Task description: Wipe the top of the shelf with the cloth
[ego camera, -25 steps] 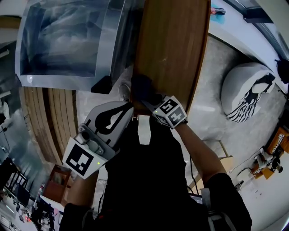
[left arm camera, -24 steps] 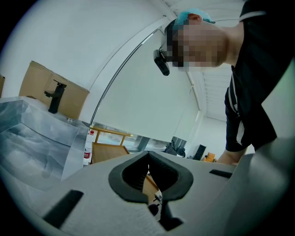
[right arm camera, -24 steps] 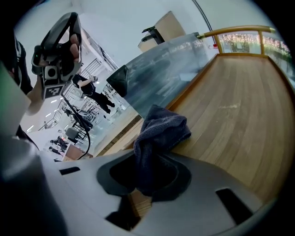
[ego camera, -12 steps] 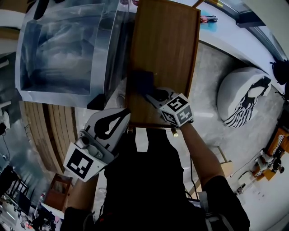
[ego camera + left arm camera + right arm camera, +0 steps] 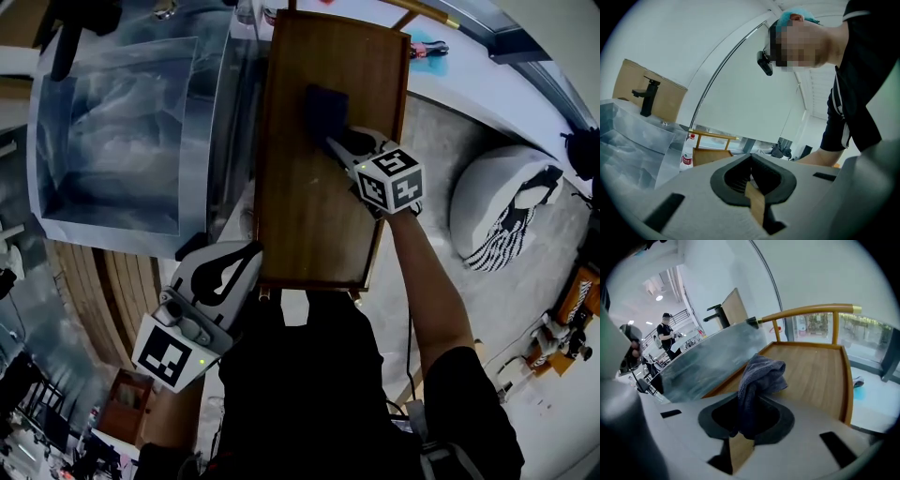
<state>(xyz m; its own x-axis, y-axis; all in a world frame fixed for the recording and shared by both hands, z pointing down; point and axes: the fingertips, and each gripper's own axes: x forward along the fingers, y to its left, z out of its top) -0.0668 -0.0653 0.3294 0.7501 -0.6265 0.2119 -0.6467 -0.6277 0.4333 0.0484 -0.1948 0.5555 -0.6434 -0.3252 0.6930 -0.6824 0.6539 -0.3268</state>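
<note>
The wipe goes best with the cloth pressed flat on the wooden shelf top and drawn in long, overlapping strokes from the far end to the near edge. It should also run close along the raised rim on the right, where dust likely gathers. The cloth is bunched, so a lower angle would probably spread more of it on the wood.

The right tongs are clamped on the dark cloth, which sits at the far part of the shelf top, about mid-width. How hard it presses I cannot tell. The right arm stretches almost straight out over the shelf, and its tongs point far and slightly left. The left tongs are together with nothing between them, near the shelf's near left corner.
</note>
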